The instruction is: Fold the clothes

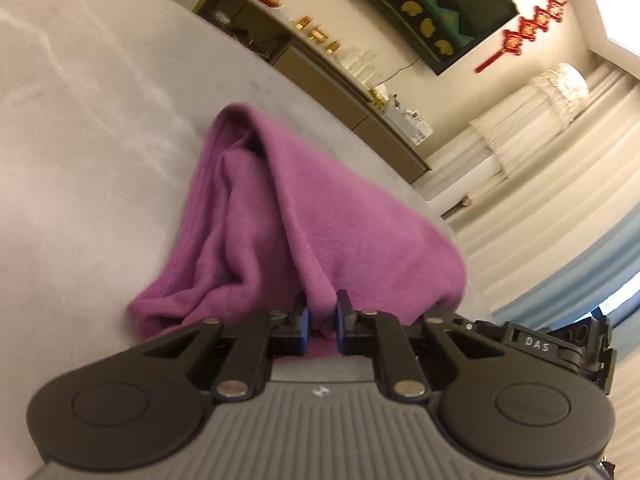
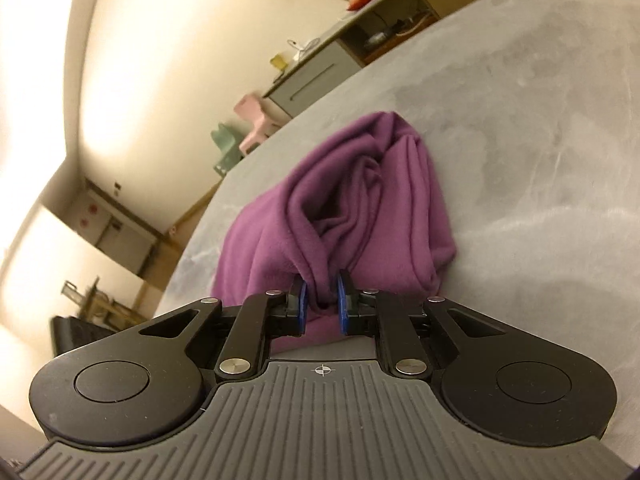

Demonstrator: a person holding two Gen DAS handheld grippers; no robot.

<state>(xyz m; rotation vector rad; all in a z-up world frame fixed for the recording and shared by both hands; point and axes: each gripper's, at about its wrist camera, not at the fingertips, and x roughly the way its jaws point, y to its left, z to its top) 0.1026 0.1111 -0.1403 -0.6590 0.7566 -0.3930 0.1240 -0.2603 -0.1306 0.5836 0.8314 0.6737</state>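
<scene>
A purple fleece garment [image 1: 288, 216] lies bunched on a grey marbled table [image 1: 80, 120]. My left gripper [image 1: 321, 316] is shut on a fold of the garment, which stretches up and away from its blue pads [image 1: 303, 322]. In the right wrist view the same garment [image 2: 360, 200] is gathered in thick folds. My right gripper [image 2: 322, 298] is shut on another fold of it, pinched between its blue pads [image 2: 342, 304]. The cloth hangs lifted from both grips and trails down to the table [image 2: 540, 120].
The table's far curved edge [image 1: 360, 136] runs behind the garment. Beyond it stands a long sideboard [image 1: 320, 68] with glasses and fruit, curtains [image 1: 560, 184] and a wall picture. In the right wrist view pink and green stools [image 2: 248, 128] stand past the table edge.
</scene>
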